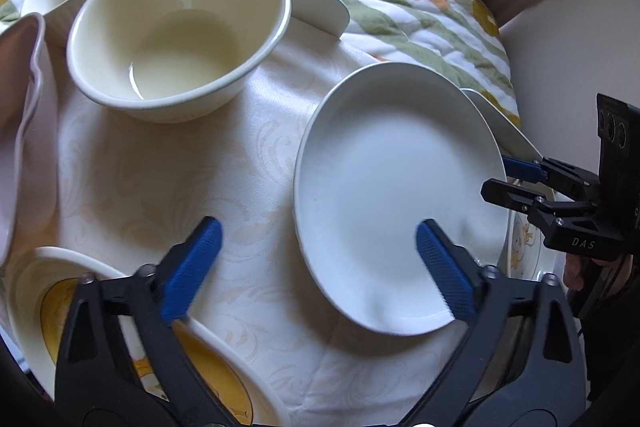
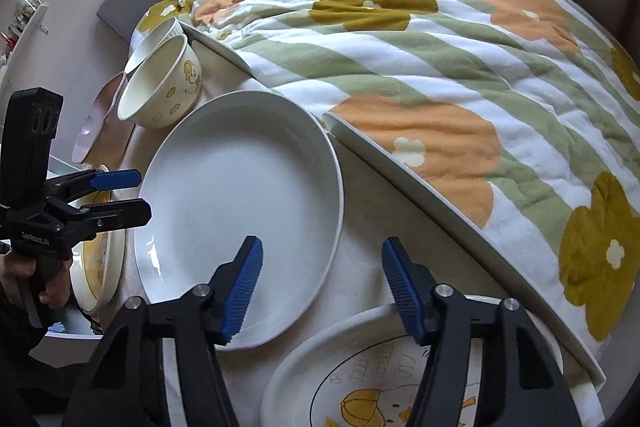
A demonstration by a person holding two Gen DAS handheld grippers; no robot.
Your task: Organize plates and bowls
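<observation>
Plates (image 2: 240, 179) and bowls (image 1: 180, 35) are lying unstacked; both grippers, left (image 1: 320, 271) and right (image 2: 322, 287), are hovering spread, pinching nothing.

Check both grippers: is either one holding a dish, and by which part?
Nothing is held. The left gripper and the right gripper are both open, each straddling the rim of the plain white plate without pressing it.

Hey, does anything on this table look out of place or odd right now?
Yes. The floral quilted blanket spills over the table's far edge, covering part of a flat white tray. The cream ceramic bowl with duck print sits tilted. Nothing looks broken or spilled.
</observation>
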